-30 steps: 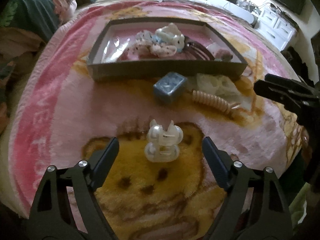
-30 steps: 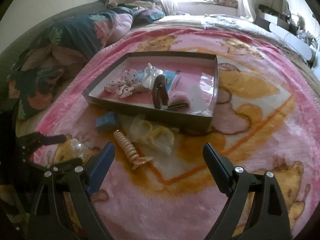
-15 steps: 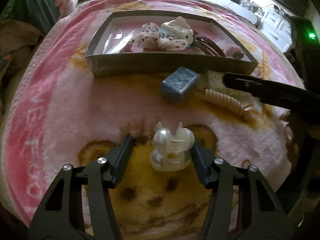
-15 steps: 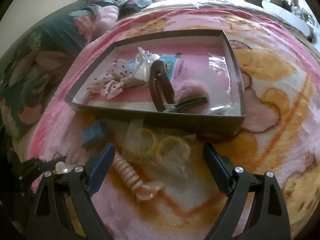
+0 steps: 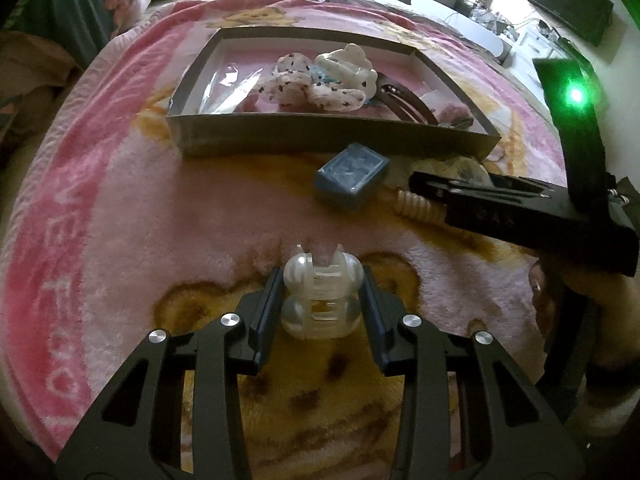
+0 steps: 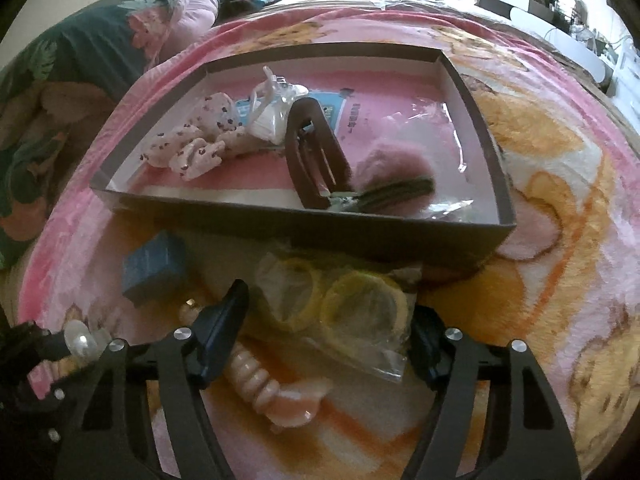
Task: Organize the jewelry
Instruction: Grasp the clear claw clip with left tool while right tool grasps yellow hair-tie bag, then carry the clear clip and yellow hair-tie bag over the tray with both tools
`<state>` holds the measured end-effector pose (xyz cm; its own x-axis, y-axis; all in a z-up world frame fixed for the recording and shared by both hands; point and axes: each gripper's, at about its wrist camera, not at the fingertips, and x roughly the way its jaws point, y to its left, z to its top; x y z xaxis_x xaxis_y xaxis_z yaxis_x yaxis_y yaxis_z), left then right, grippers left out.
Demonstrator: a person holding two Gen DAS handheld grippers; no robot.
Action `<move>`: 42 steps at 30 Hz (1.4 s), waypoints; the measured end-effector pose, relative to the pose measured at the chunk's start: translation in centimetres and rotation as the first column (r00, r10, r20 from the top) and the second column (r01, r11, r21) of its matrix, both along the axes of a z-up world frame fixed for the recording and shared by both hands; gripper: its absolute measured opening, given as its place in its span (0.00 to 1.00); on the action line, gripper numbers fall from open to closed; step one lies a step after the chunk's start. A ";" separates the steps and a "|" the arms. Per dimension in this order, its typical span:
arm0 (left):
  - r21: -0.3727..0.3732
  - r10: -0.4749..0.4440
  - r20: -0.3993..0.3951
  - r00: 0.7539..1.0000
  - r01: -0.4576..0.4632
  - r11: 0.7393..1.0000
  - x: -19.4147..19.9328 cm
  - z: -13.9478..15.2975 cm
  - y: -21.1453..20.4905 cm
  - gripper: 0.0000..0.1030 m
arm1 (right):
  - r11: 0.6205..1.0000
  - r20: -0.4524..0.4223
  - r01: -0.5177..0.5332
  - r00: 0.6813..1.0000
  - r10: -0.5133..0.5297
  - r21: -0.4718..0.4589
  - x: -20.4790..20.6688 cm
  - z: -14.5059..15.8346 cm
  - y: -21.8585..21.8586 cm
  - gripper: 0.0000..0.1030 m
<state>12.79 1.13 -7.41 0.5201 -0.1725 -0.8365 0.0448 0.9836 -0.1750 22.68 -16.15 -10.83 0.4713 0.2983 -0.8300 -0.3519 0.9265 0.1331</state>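
My left gripper (image 5: 322,288) is shut on a clear white hair claw clip (image 5: 322,300) that rests on the pink blanket. My right gripper (image 6: 328,340) is open, its jaws either side of a clear bag of yellow rings (image 6: 352,316) and over a peach spiral hair clip (image 6: 260,380). It also shows in the left wrist view (image 5: 480,196) above the spiral clip (image 5: 416,204). A dark cardboard box (image 6: 320,236) beyond holds spotted hair clips (image 6: 192,148), a white clip (image 6: 276,108), a brown clip (image 6: 316,156) and a pink pompom (image 6: 392,164).
A small blue box (image 6: 158,268) lies on the blanket in front of the cardboard box, left of the yellow rings; it also shows in the left wrist view (image 5: 352,176). Folded bedding (image 6: 80,52) lies at the far left. White furniture (image 5: 480,36) stands beyond the bed.
My left gripper moved forward and closed on the white claw clip. My right gripper moved forward and down over the bag of yellow rings and the spiral clip, staying open.
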 end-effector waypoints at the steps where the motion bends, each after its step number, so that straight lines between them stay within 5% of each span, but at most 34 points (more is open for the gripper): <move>1: -0.002 0.000 0.001 1.000 0.000 1.000 0.0 0.1 0.0 0.29 | 1.000 -0.002 0.003 1.000 -0.003 0.009 -0.1 0.1 -0.3 0.64; 24: -0.051 -0.027 0.082 0.996 0.031 0.998 0.2 5.3 -0.7 0.28 | 0.976 0.120 0.099 0.985 -0.123 0.193 -3.2 7.2 -11.0 0.62; 42: -0.005 0.036 0.217 0.976 -0.036 0.999 4.0 12.2 2.9 0.28 | 0.977 0.221 -0.012 0.975 -0.035 0.211 -1.8 12.4 -8.0 0.62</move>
